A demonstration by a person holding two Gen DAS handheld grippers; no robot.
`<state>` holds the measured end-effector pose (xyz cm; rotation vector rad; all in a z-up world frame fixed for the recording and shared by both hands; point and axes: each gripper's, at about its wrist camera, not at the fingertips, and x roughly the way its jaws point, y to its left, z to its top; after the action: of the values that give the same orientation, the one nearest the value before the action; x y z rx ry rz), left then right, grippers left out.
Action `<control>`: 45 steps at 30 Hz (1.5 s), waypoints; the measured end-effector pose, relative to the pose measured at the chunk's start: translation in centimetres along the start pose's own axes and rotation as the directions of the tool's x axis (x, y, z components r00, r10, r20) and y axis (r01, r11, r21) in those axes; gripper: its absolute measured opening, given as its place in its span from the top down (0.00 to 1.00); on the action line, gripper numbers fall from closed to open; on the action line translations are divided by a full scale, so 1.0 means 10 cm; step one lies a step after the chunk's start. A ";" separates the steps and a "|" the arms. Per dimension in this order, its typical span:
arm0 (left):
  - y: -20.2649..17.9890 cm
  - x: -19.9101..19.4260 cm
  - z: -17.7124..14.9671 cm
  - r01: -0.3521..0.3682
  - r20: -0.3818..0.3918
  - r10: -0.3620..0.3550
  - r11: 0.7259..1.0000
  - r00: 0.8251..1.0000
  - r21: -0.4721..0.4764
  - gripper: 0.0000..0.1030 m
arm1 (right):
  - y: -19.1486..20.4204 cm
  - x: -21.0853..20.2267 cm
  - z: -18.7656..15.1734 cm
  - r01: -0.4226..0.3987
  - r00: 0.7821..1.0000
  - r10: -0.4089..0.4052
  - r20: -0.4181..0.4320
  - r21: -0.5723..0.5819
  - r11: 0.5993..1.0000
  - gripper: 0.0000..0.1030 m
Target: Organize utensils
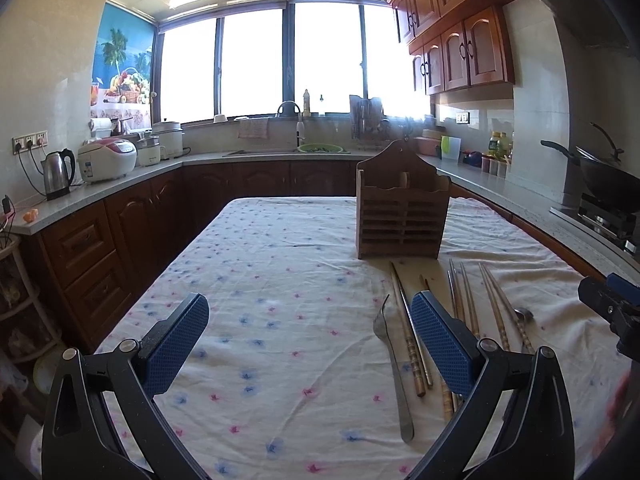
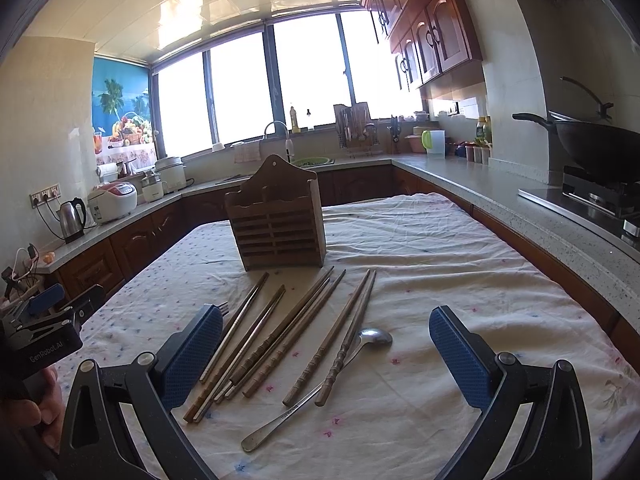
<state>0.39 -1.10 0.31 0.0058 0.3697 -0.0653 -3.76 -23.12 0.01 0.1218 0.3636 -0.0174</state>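
A wooden slatted utensil holder stands upright on the table. In front of it lie several wooden and metal chopsticks, a metal fork and a metal spoon. My left gripper hovers open over the cloth, its right pad above the chopsticks and the fork just inside it. My right gripper is open too, with the chopsticks and spoon lying between its blue pads. Neither gripper holds anything. The fork is mostly hidden in the right wrist view.
The table carries a white flowered cloth. Counters run round it: kettle and rice cooker on the left, sink at the back, wok on a stove on the right. A hand holds the left gripper.
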 end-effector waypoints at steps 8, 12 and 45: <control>-0.02 0.15 0.02 0.043 -0.069 -0.044 0.999 0.997 -0.017 0.00 | -0.03 0.05 0.04 -0.002 1.000 0.002 -0.014 0.013 1.000 0.00; -0.05 0.27 0.06 0.068 -0.114 -0.070 0.998 0.991 -0.019 0.00 | -0.09 0.10 0.07 -0.008 0.999 0.009 -0.035 0.032 0.999 0.00; -0.48 1.65 0.10 0.274 -0.523 -0.246 0.961 0.816 -0.024 0.61 | -0.62 1.13 -0.18 -0.012 0.872 0.171 -0.460 0.328 0.945 0.81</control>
<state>15.76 -6.90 -4.65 0.0257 0.9176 -0.3522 5.89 -29.04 -6.41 0.4682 0.8588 0.0522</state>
